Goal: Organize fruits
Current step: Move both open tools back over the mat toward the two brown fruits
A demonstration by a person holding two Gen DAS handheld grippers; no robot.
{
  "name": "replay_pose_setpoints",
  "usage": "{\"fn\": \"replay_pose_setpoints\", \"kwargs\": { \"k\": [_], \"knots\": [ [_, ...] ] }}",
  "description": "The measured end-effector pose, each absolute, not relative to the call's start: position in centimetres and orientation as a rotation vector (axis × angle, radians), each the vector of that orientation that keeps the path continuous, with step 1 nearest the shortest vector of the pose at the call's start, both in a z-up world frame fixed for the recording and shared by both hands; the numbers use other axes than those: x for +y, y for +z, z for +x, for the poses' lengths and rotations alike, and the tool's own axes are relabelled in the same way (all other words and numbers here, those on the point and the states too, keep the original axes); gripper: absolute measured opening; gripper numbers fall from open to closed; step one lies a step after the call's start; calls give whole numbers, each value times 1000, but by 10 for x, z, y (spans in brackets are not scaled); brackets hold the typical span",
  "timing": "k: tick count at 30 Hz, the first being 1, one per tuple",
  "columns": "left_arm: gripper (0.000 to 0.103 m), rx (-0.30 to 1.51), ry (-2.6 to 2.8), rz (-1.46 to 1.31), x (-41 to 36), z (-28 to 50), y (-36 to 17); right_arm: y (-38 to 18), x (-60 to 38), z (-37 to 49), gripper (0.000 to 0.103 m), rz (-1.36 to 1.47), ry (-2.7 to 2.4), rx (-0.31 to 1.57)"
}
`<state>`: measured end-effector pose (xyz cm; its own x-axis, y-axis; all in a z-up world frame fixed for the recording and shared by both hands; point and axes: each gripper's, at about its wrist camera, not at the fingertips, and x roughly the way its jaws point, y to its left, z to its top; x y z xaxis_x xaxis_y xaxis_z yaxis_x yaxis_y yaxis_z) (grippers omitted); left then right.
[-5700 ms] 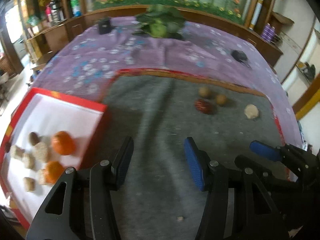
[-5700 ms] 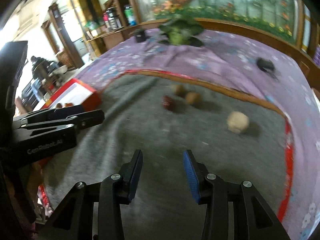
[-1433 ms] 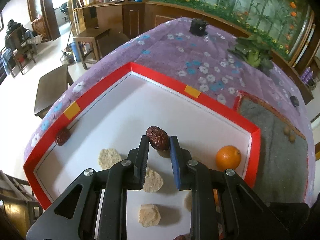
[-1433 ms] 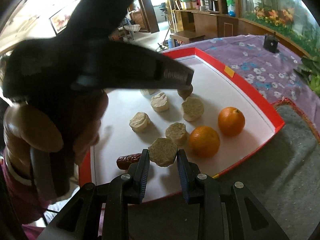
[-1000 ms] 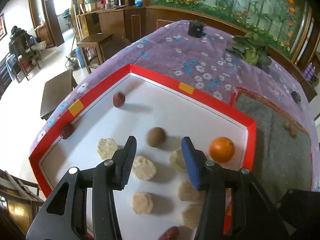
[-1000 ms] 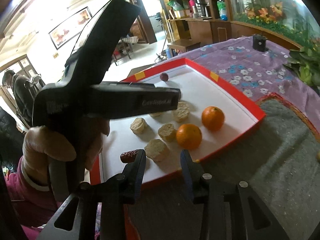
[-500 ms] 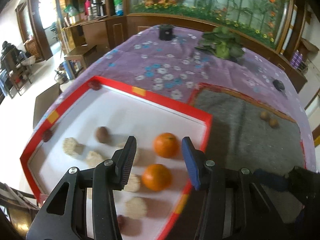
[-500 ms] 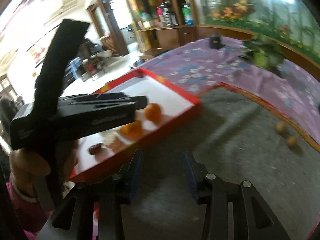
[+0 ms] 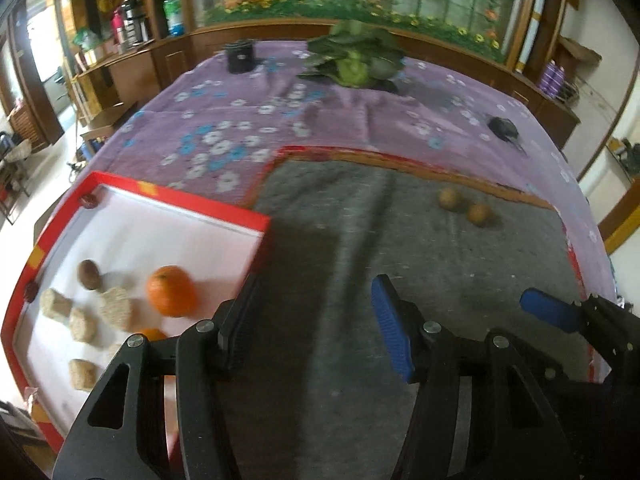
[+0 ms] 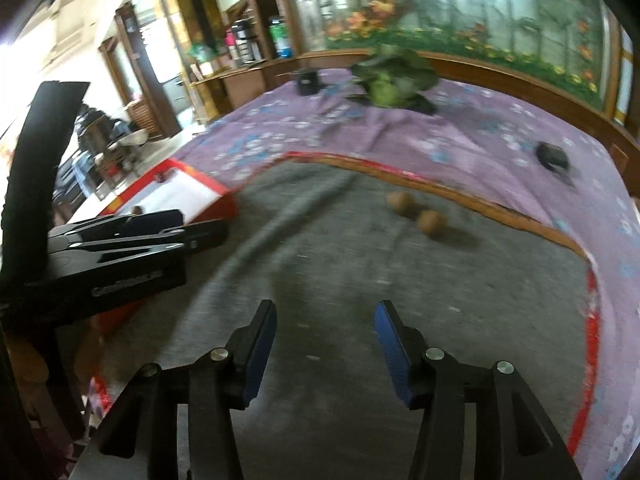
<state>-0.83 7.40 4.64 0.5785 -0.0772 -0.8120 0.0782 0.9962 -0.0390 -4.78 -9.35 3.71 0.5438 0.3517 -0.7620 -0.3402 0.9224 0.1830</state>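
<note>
Both claws — left (image 9: pixel 314 320), right (image 10: pixel 326 340) — just opening, empty; two round fruits (image 9: pixel 464 206) show no long axis.

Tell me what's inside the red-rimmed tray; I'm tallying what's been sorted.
Inside the red-rimmed white tray: a round orange, a dark brown fruit, several pale beige cakes and red dates at the rim. The left tool covers the near corner.

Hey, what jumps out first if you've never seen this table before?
Probably the bright orange fruit in the red-rimmed white tray at left, among pale beige chunks. Next, two small round brown fruits alone on the grey felt mat, and the leafy green cabbage far back on the purple floral cloth.
</note>
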Motion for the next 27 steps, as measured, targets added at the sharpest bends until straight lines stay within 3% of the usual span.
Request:
{"fn": "replay_pose_setpoints", "kwargs": {
  "k": [9, 19, 25, 27],
  "knots": [
    [56, 998, -160, 39, 34, 13, 34, 25, -147, -37, 50, 78, 331, 929],
    [56, 1030, -191, 41, 15, 37, 28, 25, -137, 4, 50, -43, 374, 890],
    [56, 1044, -177, 34, 19, 50, 23, 20, -129, 38, 45, -77, 414, 902],
    [56, 1045, -170, 28, 21, 54, 23, 17, -125, 48, 39, -93, 426, 917]
  ]
}}
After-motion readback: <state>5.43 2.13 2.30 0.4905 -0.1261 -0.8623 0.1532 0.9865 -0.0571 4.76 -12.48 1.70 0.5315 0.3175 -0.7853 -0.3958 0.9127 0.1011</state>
